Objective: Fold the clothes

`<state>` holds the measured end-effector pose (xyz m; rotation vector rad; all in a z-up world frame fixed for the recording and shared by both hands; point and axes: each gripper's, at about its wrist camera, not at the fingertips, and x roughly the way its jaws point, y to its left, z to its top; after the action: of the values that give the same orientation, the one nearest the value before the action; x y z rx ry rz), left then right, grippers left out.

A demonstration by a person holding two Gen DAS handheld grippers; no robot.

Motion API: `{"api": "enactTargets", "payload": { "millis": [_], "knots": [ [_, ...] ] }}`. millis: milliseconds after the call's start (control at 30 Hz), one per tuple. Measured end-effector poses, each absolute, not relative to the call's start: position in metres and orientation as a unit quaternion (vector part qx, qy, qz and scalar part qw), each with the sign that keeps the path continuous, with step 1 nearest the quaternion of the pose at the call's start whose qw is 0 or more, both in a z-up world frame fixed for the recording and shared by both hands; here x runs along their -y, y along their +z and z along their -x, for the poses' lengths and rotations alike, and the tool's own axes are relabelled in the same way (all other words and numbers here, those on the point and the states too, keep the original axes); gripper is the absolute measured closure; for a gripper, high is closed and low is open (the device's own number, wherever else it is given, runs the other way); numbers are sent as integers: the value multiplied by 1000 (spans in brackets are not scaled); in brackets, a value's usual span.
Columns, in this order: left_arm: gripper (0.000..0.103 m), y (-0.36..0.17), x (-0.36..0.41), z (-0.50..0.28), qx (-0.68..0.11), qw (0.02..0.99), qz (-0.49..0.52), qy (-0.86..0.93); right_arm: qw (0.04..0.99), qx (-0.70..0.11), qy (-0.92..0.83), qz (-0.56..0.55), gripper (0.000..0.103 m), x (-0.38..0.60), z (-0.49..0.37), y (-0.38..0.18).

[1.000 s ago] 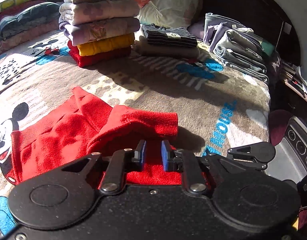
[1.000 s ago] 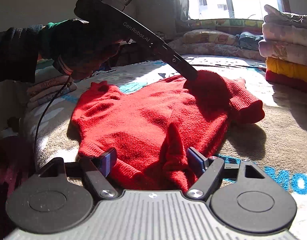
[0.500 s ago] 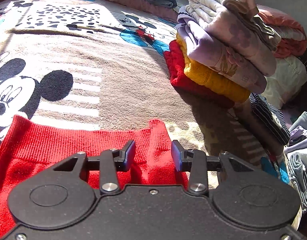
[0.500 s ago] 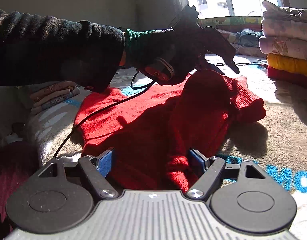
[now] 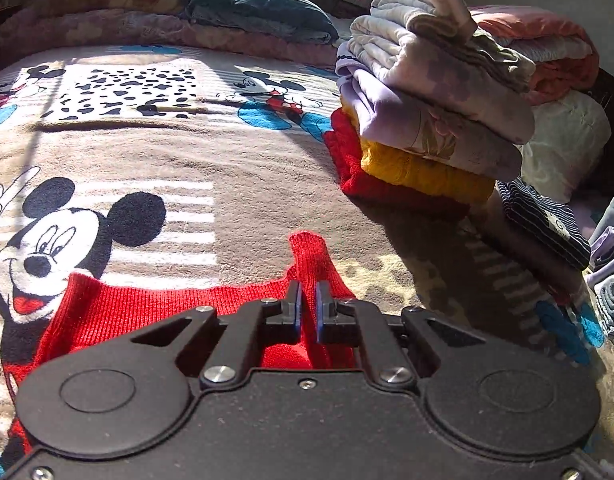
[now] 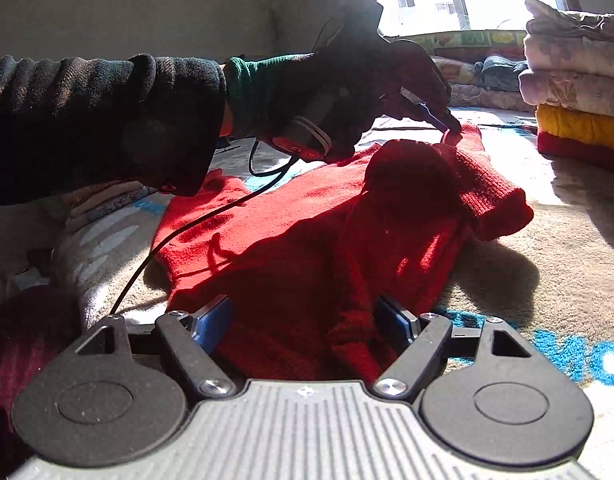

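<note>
Red knit sweater [image 6: 307, 232] lies spread on the cartoon-mouse blanket [image 5: 155, 152], and the news is at its far edge: half a second ago your left gripper [image 5: 305, 312] hung over that edge with its fingers apart, and now they have come together on a raised ridge of the knit, a narrow tongue of red standing up just beyond the blue pads. A second ago that same gripper was clamped on cloth nearer the other side, so this reads as a fresh bite, not a carried one. From the right wrist view your gloved left hand [image 6: 347, 92] reaches across above the garment, cable [image 6: 195, 224] trailing over the red, and the tip pinches the fabric by the bunched sleeve [image 6: 483, 196]. My call: you now have the hold you need to lift that edge and bring it over toward yourself. Moving right, your right gripper [image 6: 303, 318] has not budged across the three moments; its fingers are spread wide at the near hem, with a peaked fold of red between them, nothing clamped. It looks ready to pin or catch the near edge as the fold arrives. Farther right the stack of folded clothes [image 5: 423, 120] waits, well apart from the sweater.
</note>
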<state>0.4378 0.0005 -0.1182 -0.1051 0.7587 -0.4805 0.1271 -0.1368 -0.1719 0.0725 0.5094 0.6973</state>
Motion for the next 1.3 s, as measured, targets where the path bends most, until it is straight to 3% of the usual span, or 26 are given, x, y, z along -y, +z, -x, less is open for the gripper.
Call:
{"api": "enactTargets", "payload": {
  "millis": [300,500,667,833,867,900,967,1300],
  "knots": [
    [97,-151,9,-450,-383,899,8,-211,905,-250,342,-40,23,138,-129,-172],
    [90,-133,11,-450,-399,896,-7,-198,906,-249,341,-35,23,137,-127,-171],
    [90,-108,20,-443,-361,909,-9,-208,907,-248,339,-30,23,136,-126,-171],
    [90,-130,39,-459,-387,898,-24,-208,906,-249,341,-32,23,136,-127,-171],
    [89,-136,39,-463,-397,895,-21,-201,906,-249,341,-33,23,136,-127,-171],
    [76,-140,34,-465,-405,894,-10,-193,906,-250,341,-33,23,137,-128,-171],
    [76,-144,25,-467,-413,892,10,-182,905,-250,342,-34,22,137,-128,-171],
    [74,-74,4,-359,-316,897,-105,-292,908,-247,338,-28,22,135,-126,-170]
  ]
}}
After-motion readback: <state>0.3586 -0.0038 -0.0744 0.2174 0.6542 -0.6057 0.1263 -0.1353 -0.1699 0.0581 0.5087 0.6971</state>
